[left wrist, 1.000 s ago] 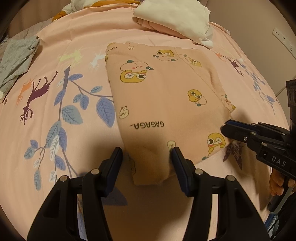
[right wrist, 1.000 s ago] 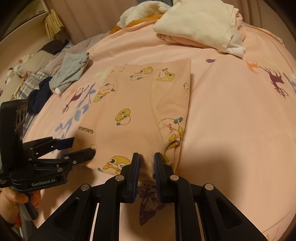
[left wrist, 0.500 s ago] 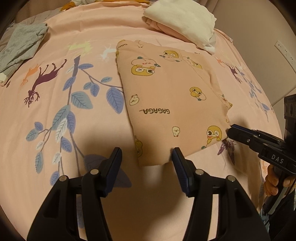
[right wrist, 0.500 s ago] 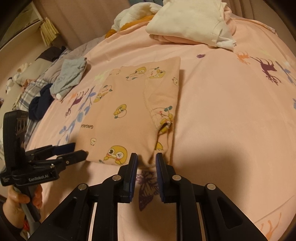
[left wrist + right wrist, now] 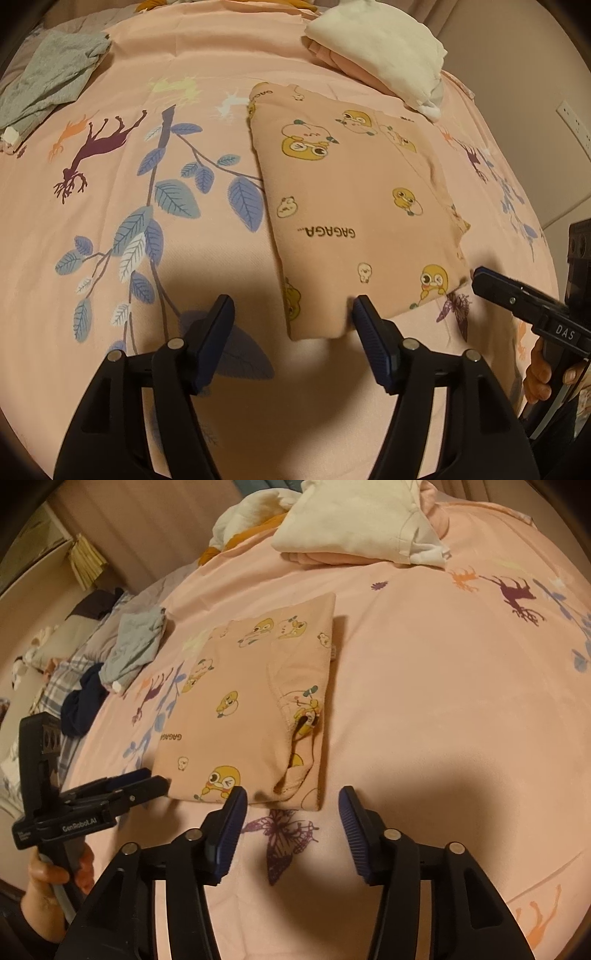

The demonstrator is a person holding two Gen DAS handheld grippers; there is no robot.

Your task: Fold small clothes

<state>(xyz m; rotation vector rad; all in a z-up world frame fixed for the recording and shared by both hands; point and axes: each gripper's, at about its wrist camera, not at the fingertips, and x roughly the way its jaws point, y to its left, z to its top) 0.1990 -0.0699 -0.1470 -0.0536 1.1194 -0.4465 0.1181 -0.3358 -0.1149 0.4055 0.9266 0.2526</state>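
1. Bed (image 5: pixel 461 709): pink printed sheet, broad bare stretch on the right in the right wrist view; bare leaf-print area left of the garment in the left wrist view.
2. White folded pile (image 5: pixel 354 520) at the far edge; grey clothes (image 5: pixel 48 77) far left, well apart from the garment.
3. Folded peach garment (image 5: pixel 354 206) lies flat mid-bed, near edge just ahead of both claws.
4. Left claw (image 5: pixel 291 314): wide, jaws just been opening; garment's near corner lies between the fingers, pads not pressing.
5. Right claw (image 5: pixel 291 801): jaws just been opening, now moderately wide, nothing held; garment's near edge just beyond the tips.
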